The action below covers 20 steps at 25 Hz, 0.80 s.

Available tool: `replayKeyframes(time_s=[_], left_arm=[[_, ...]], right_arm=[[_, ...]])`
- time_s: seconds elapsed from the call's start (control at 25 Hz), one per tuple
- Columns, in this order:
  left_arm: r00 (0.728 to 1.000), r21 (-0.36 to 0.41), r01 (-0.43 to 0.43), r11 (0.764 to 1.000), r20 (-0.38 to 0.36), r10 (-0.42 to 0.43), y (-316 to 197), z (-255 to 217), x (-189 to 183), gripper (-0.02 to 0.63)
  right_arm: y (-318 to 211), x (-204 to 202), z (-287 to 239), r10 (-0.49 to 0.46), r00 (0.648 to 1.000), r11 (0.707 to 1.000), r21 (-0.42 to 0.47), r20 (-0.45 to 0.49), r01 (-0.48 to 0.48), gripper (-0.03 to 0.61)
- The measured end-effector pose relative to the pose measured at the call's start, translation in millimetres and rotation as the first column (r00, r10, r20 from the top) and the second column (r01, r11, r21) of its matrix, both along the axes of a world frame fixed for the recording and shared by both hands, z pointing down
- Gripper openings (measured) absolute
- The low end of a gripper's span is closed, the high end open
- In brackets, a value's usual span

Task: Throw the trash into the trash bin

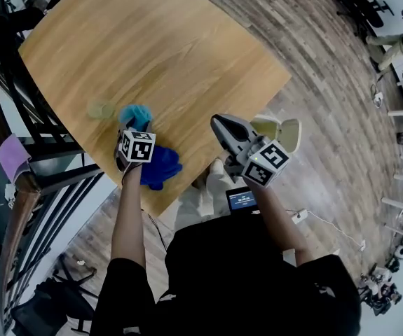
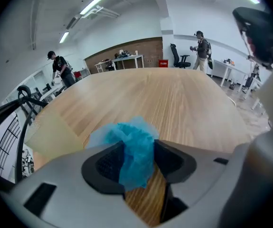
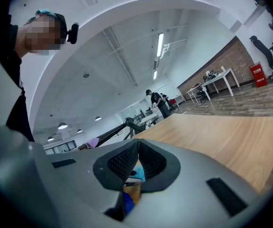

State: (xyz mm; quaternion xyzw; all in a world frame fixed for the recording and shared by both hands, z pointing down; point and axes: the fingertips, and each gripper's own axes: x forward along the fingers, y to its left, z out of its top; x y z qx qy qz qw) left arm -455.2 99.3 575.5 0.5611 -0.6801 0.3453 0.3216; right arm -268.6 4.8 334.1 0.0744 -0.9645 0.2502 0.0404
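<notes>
A crumpled light-blue wad of trash lies on the wooden table near its front edge. My left gripper points down over it. In the left gripper view the wad sits in the gap of the left gripper, whose jaws stand wide apart. My right gripper hovers past the table's front corner, with its jaws together and nothing between them. A cream trash bin with its lid raised stands on the floor just beyond the right gripper.
A pale yellowish translucent scrap lies on the table left of the wad, also seen in the left gripper view. A black railing runs along the table's left side. People and desks stand far across the room.
</notes>
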Motion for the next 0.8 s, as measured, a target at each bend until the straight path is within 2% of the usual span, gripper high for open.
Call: replayKeyframes(time_s=[0.04, 0.08, 0.12, 0.16, 0.28, 0.4, 0.6, 0.8], left_arm=[[1.000, -0.003, 0.002, 1.000, 0.018, -0.002, -1.4, 0.3, -2.3, 0.199], [0.999, 0.000, 0.005, 1.000, 0.041, -0.005, -2.5, -1.3, -4.3, 0.112], [0.998, 0.006, 0.006, 1.000, 0.064, -0.006, -3.3, -3.5, -5.4, 0.062], [0.997, 0.009, 0.001, 1.000, 0.080, -0.002, -4.0, -5.3, -5.5, 0.040], [0.995, 0.007, -0.009, 1.000, 0.103, 0.008, -6.1, -8.9, -5.3, 0.026], [0.994, 0.037, -0.022, 0.999, 0.107, 0.018, -9.5, -22.5, -1.2, 0.023], [0.982, 0.091, -0.133, 0.987, 0.144, 0.119, -38.0, -57.6, 24.5, 0.023], [0.955, 0.114, -0.282, 0.953, 0.125, 0.268, -85.3, -65.7, 81.5, 0.023]], right_arm=[[-0.4, 1.4, 1.5, 0.004, 1.000, 1.000, -0.002, -0.003, -0.004, -0.002], [-1.0, 3.3, 3.2, 0.009, 1.000, 1.000, -0.005, -0.005, -0.009, -0.002], [-1.8, 5.4, 5.0, 0.014, 1.000, 1.000, -0.008, -0.008, -0.014, -0.002], [-2.8, 7.3, 6.7, 0.018, 1.000, 1.000, -0.012, -0.010, -0.018, -0.002], [-5.4, 9.9, 11.3, 0.029, 0.999, 0.999, -0.020, -0.016, -0.030, -0.002], [-6.2, 10.4, 12.9, 0.030, 0.999, 0.999, -0.017, -0.016, -0.030, -0.002], [-21.4, 26.0, 25.0, 0.085, 0.996, 0.996, 0.002, -0.038, -0.085, -0.002], [-46.4, 65.9, 31.6, 0.201, 0.979, 0.979, -0.009, -0.030, -0.201, -0.002]])
